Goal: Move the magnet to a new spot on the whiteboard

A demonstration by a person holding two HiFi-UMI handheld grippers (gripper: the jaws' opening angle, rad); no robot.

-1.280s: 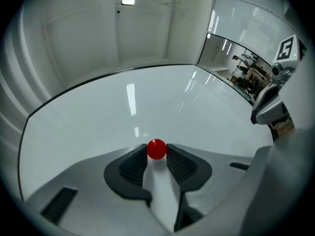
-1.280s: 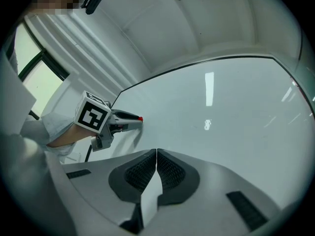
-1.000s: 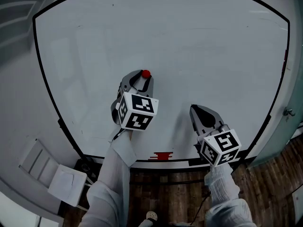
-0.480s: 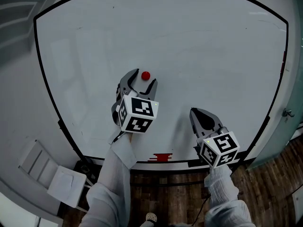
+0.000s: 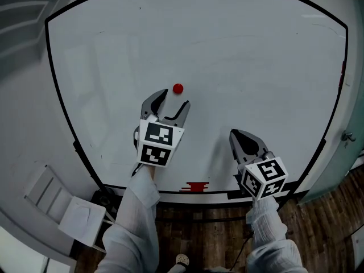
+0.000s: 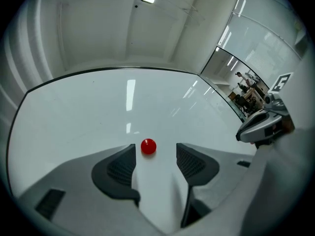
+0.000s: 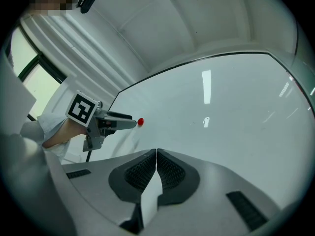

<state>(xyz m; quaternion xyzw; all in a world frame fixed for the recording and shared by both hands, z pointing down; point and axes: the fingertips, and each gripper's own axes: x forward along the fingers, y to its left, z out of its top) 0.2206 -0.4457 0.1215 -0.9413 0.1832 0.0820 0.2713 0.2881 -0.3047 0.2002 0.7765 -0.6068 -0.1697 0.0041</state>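
Left gripper view shows my left tool [image 6: 155, 154] spread, jaws just opened, nothing between them. The red magnet [image 6: 148, 146] sits just beyond, stuck near the middle of the whiteboard [image 5: 256, 56]. Meanwhile my right tool [image 7: 156, 154] is pressed together, empty. I judge placement done; only backing off remains.

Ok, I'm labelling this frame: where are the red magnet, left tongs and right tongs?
red magnet [image 5: 178, 88]: head view, its centre.
left tongs [image 5: 173, 99]: head view, midway between tips; jaws just opened, nothing between them.
right tongs [image 7: 156, 154]: right gripper view, seam of shut tips.
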